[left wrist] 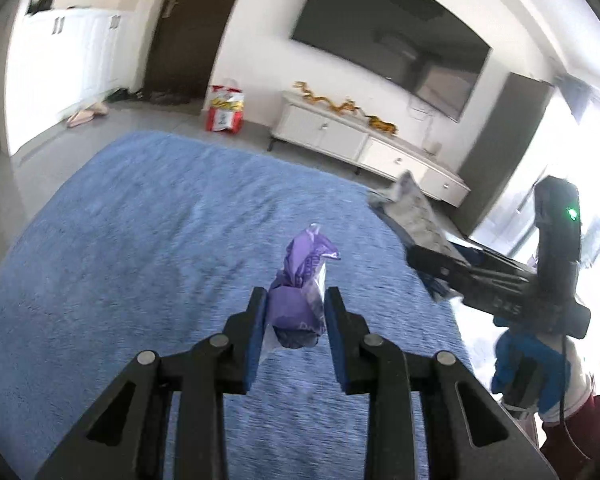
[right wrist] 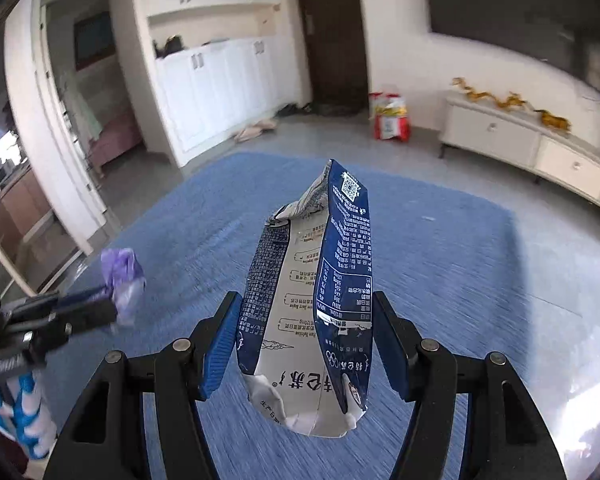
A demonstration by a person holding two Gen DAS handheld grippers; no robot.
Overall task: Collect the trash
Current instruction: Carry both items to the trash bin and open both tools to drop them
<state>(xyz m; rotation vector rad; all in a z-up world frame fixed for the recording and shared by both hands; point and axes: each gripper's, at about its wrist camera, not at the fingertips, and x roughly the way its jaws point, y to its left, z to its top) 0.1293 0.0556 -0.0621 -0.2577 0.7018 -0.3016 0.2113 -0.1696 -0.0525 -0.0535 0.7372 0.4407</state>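
Observation:
A crumpled purple wrapper [left wrist: 300, 276] is pinched between the blue pads of my left gripper [left wrist: 296, 296], which is shut on it above the blue rug [left wrist: 140, 240]. A crushed blue-and-white milk carton [right wrist: 340, 240] stands upright in my right gripper [right wrist: 306, 304], and both pads press on its sides. In the left wrist view the right gripper [left wrist: 414, 256] comes in from the right, with the carton [left wrist: 408, 208] sticking out toward the TV cabinet. In the right wrist view the left gripper [right wrist: 114, 306] is at the left edge with the purple wrapper [right wrist: 124, 276].
The rug [right wrist: 440, 260] covers most of the grey tiled floor. A low white TV cabinet [left wrist: 364, 144] runs along the wall under a wall-mounted TV [left wrist: 392, 40]. A red-and-yellow bag [right wrist: 390, 116] stands beside the dark door, and slippers [right wrist: 256, 130] lie by the white cupboards.

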